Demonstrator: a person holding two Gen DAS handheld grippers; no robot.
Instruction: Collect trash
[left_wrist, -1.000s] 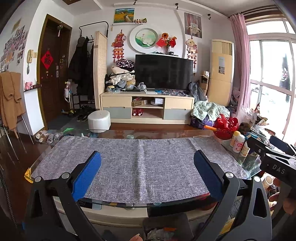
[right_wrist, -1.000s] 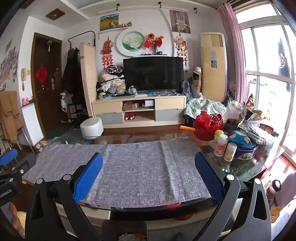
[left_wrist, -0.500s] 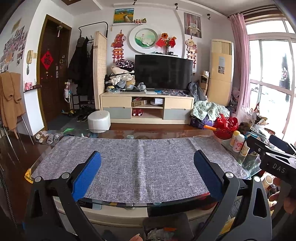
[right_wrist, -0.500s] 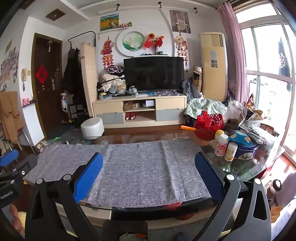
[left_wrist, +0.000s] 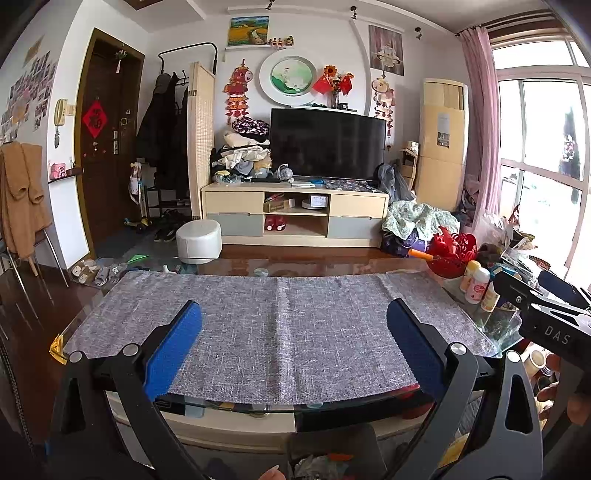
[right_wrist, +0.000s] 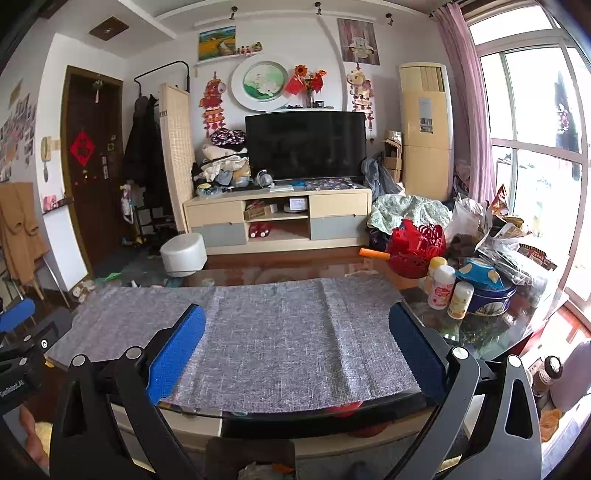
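Note:
My left gripper is open and empty, held above the near edge of a glass coffee table covered by a grey cloth. My right gripper is also open and empty, over the same cloth. Each gripper shows at the edge of the other's view: the right one, the left one. No loose trash lies on the cloth. A dark bin with crumpled scraps sits below the table's near edge.
Bottles, a blue tin, a red basket and plastic bags crowd the table's right end. Beyond are a white stool, a TV cabinet and slippers on the floor.

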